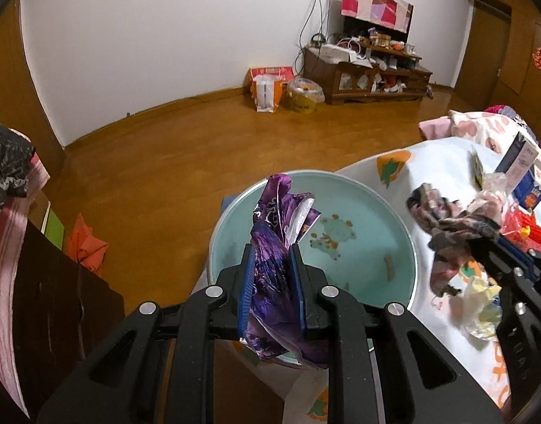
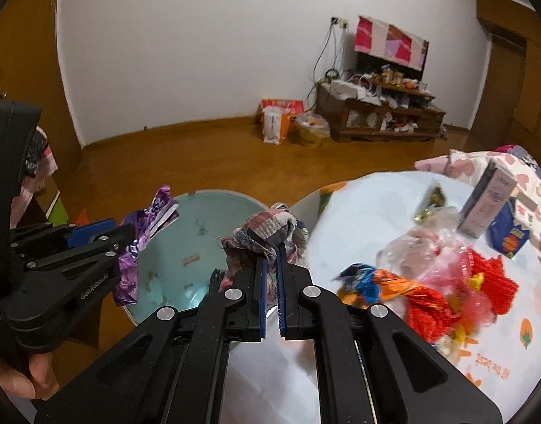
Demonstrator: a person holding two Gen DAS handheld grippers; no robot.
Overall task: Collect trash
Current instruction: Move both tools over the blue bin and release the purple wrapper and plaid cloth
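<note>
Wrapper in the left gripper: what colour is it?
Purple wrapper with a silvery inside, clearest in the left wrist view.

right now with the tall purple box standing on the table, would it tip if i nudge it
Probably yes. The tall purple box stands upright on a narrow end and already looks tilted, so a push near its top would likely topple it. It looks like thin carton, so probably light. It might knock the blue box beside it.

The right gripper (image 2: 270, 247) pinches a plaid cloth scrap (image 2: 267, 229) beside the pale-green basin (image 2: 214, 205) (left gripper (image 2: 104, 233) clamps a purple wrapper (image 2: 143, 226)).
</note>
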